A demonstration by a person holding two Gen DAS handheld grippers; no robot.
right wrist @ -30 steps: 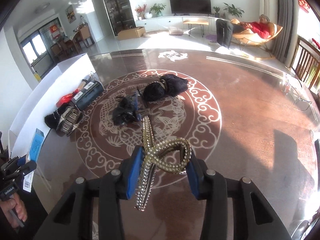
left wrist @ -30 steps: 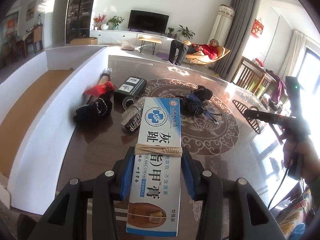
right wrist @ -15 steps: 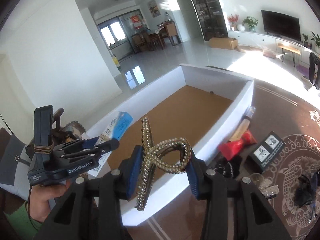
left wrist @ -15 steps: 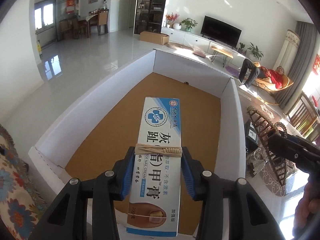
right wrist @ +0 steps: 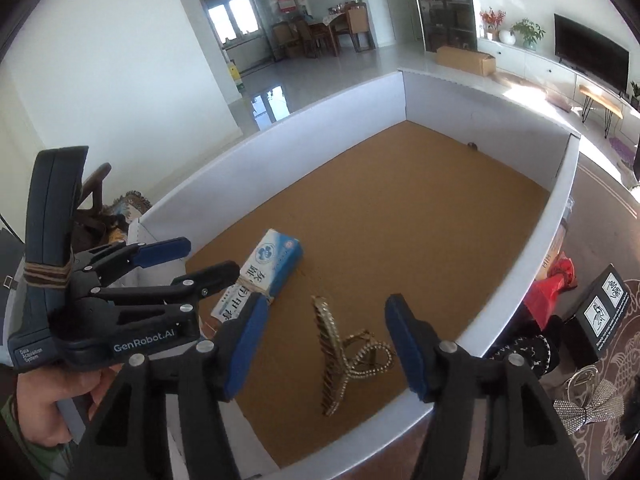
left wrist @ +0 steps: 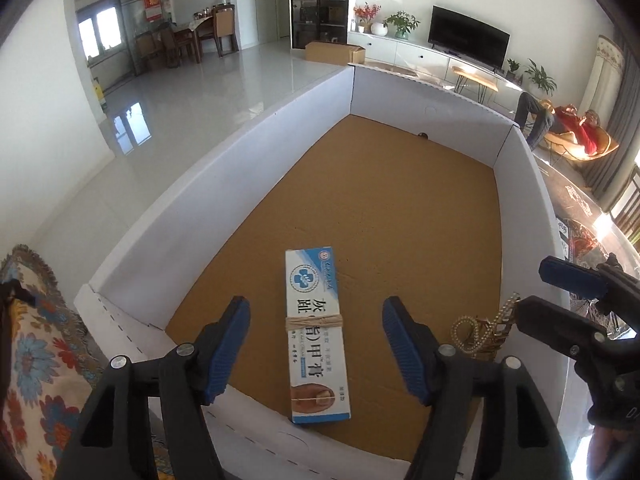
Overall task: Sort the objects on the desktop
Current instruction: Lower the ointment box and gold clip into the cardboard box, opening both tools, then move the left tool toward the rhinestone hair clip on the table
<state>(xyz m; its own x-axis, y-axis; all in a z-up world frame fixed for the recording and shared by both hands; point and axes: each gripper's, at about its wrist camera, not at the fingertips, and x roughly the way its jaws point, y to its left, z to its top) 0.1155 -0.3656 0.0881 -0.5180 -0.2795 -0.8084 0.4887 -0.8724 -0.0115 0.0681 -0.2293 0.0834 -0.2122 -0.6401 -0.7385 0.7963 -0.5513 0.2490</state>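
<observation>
Hovering over the near end of a wide white-walled cardboard box (left wrist: 224,184), both tools have their jaws opening with nothing pressed between the blue ribbed pads. The left tool (left wrist: 316,344) stands above the long flat cream carton (left wrist: 318,336), a blue-and-white card pack bound across its middle by a band of rubber rings; it lies flat on the brown corrugated floor, its near end touching the front wall at 6 o'clock. The right tool (right wrist: 324,344) hangs over the gold rhinestone hair claw (right wrist: 344,354), a toothed, looped clip lying on its side just beside the carton, towards 3 o'clock in the left view. From 10 to 2 o'clock the box floor is bare up to the far wall, leaving wide room.

Half a second earlier each tool was clamped on its item in the air; now both items rest on the floor, clear of the pads. Outside the right wall, on the dark patterned worktop (right wrist: 616,344), lie a black box (right wrist: 604,312), a red item (right wrist: 550,294) and a silver bow clip (right wrist: 592,404).
</observation>
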